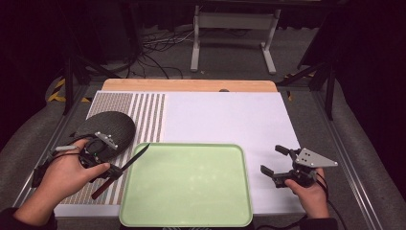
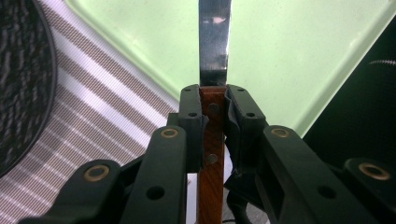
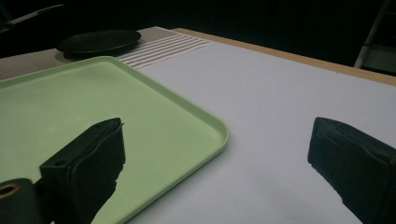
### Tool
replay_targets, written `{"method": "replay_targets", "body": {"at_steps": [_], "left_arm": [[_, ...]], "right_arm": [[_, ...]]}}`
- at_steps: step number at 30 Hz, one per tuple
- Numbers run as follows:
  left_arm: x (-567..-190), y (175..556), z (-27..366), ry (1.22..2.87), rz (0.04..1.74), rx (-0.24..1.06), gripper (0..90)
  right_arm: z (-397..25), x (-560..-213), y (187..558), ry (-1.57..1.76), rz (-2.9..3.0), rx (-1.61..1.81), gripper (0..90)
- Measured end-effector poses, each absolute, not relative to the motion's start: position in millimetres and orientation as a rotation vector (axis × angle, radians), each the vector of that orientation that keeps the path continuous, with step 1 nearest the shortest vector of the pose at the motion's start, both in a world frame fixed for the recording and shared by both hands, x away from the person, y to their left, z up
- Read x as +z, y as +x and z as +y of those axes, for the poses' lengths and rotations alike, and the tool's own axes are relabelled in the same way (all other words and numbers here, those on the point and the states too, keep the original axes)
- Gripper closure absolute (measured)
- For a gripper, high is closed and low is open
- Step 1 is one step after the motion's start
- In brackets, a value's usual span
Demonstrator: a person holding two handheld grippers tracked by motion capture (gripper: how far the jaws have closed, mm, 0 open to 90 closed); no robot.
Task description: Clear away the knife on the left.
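While my left gripper (image 1: pixel 111 171) clamps the brown wooden handle of a dark-bladed knife (image 1: pixel 125 166), its long axis runs diagonally, tip pointing up-right over the corner of the pale green plastic tray (image 1: pixel 186 218). Beside the tray, over the white board (image 1: pixel 225 117), my right gripper (image 1: pixel 274 160) hangs wide open, holding nothing.

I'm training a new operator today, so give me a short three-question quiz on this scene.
1. True or false: the left gripper is shut on the knife.
2. Where does the knife's blade tip point: A) toward the green tray, B) toward the dark round mat, C) toward the person?
3. Fill in: the right gripper is ____ and holds nothing.

Key: 1 true, it clamps the wooden handle. 2 A. 3 open.
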State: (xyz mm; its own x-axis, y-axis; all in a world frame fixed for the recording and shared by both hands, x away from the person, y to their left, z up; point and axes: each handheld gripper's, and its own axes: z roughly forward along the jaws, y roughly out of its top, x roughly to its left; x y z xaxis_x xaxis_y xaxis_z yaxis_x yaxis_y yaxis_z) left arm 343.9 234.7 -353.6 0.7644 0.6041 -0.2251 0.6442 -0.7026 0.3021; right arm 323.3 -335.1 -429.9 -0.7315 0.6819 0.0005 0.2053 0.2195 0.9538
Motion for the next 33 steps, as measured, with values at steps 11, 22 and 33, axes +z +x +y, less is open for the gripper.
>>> {"method": "replay_targets", "body": {"at_steps": [11,22,33], "left_arm": [[-368.1,344.0,208.2,2.543,0.960,-0.204,77.8],[-379.7,344.9,187.7,2.542,0.953,-0.227,77.8],[-393.7,341.9,171.4,2.539,0.948,-0.252,77.7]], "right_arm": [[-335.8,-430.3,323.5,0.819,2.082,1.523,4.6],[-335.1,-431.9,323.8,0.820,2.093,1.520,4.5],[-334.3,-433.0,324.2,0.820,2.102,1.518,4.3]]}}
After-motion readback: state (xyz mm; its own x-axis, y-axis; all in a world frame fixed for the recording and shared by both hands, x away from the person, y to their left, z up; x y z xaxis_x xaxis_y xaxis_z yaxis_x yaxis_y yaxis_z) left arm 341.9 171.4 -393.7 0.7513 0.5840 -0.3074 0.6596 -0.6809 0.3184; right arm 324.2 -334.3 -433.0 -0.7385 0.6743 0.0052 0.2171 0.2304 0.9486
